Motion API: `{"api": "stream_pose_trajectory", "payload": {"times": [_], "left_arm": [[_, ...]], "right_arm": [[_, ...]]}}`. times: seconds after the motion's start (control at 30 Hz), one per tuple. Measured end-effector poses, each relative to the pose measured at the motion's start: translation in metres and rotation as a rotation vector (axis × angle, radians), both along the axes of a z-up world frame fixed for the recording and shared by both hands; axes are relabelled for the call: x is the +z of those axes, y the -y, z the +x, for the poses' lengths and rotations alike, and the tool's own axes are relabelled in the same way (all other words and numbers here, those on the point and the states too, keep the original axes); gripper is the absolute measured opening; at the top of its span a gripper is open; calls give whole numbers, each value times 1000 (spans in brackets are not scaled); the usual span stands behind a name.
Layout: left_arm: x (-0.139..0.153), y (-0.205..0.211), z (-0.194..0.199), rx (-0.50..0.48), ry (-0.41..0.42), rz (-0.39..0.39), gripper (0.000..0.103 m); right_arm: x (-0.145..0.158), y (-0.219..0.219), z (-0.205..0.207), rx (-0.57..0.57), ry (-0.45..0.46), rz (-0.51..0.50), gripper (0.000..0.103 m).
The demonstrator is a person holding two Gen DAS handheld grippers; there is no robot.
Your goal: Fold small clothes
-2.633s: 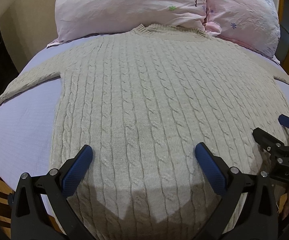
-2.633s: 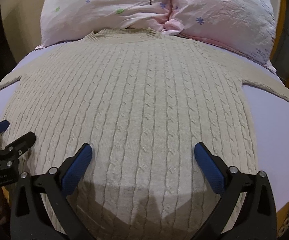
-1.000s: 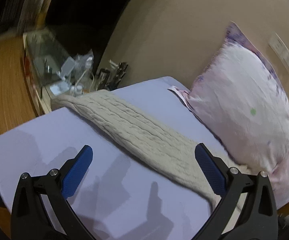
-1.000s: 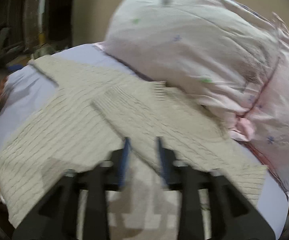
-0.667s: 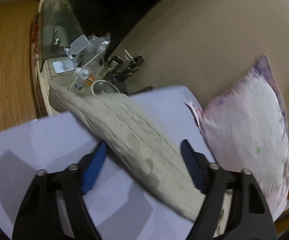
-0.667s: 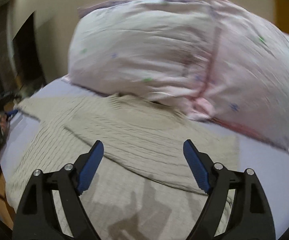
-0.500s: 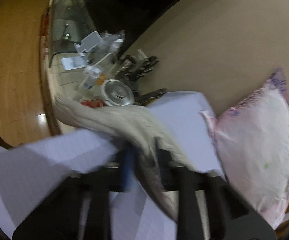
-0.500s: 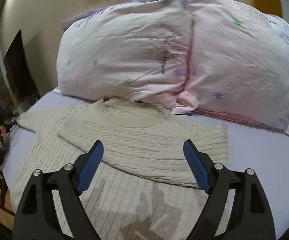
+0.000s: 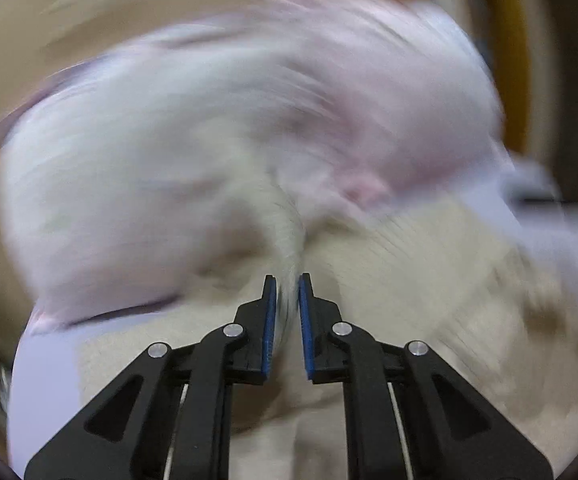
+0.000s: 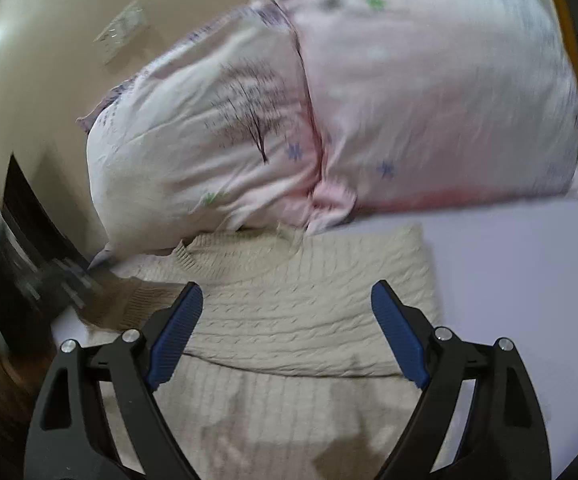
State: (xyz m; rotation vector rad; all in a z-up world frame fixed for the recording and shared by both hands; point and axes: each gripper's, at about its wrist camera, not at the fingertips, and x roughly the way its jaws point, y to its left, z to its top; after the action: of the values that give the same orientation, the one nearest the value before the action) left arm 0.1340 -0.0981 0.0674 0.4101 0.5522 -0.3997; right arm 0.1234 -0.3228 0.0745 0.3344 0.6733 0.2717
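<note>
Beyond the right gripper's (image 10: 287,332) wide-apart fingers, pillows (image 10: 329,112) block the far side; bare sheet (image 10: 521,280) lies open outside its right finger, past the sweater (image 10: 297,320) edge.

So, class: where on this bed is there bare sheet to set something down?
Bare sheet lies right of the folded sweater, below the pillows. The sweater's left side is crowded: the left gripper carries a sleeve there.

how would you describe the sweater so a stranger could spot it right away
Find the lilac bed sheet below the two pink floral pillows. The beige cable-knit sweater lies flat on it, collar toward the pillows, one sleeve folded across its chest. It is the only ribbed, knitted thing there.
</note>
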Motion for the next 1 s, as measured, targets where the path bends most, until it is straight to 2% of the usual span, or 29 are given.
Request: {"api": "stream_pose_trajectory", "payload": {"times": [0.03, 0.07, 0.1, 0.13, 0.17, 0.2, 0.3, 0.43, 0.53, 0.6, 0.63, 0.67, 0.7, 0.83, 0.93, 1.0], "left_arm": [[-9, 11, -5, -24, 2, 36, 12], [-15, 16, -17, -47, 14, 54, 13], [-14, 10, -22, -47, 15, 39, 23], [-12, 1, -26, -36, 11, 15, 35], [-7, -17, -30, -6, 2, -34, 60], [-1, -46, -37, 48, -4, -108, 70], [3, -108, -50, 148, -69, -217, 70], [-16, -190, -82, 298, -222, -404, 72], [-31, -217, -106, 356, -258, -453, 77], [-41, -226, -121, 372, -284, -490, 82], [-45, -229, -125, 372, -299, -506, 83], [-49, -230, -128, 367, -314, -519, 84], [-52, -231, -130, 359, -328, -529, 85], [-59, -230, -133, 330, -359, -555, 85], [-64, -227, -135, 310, -371, -580, 85], [-64, -228, -138, 292, -369, -593, 85]], "right_arm": [[-6, 6, 3, -8, -37, 21, 84], [-9, 11, 5, -9, -59, 39, 77], [-13, 19, 6, -10, -86, 66, 68], [-17, 24, 8, -11, -110, 88, 63], [-20, 29, 10, -14, -132, 110, 54], [-24, 31, 14, -17, -154, 130, 50], [-36, 26, 34, 5, -216, 208, 43], [-52, 8, 72, 1, -295, 269, 41], [-69, -3, 101, -67, -379, 293, 41], [-77, -8, 115, -123, -378, 313, 38], [-76, -8, 117, -137, -362, 312, 34], [-73, -10, 118, -134, -333, 310, 14], [-68, -10, 116, -115, -282, 316, 7], [-50, 4, 69, -137, -164, 315, 6], [-50, 25, 20, -204, -148, 264, 6], [-56, 38, -10, -224, -181, 212, 21]]}}
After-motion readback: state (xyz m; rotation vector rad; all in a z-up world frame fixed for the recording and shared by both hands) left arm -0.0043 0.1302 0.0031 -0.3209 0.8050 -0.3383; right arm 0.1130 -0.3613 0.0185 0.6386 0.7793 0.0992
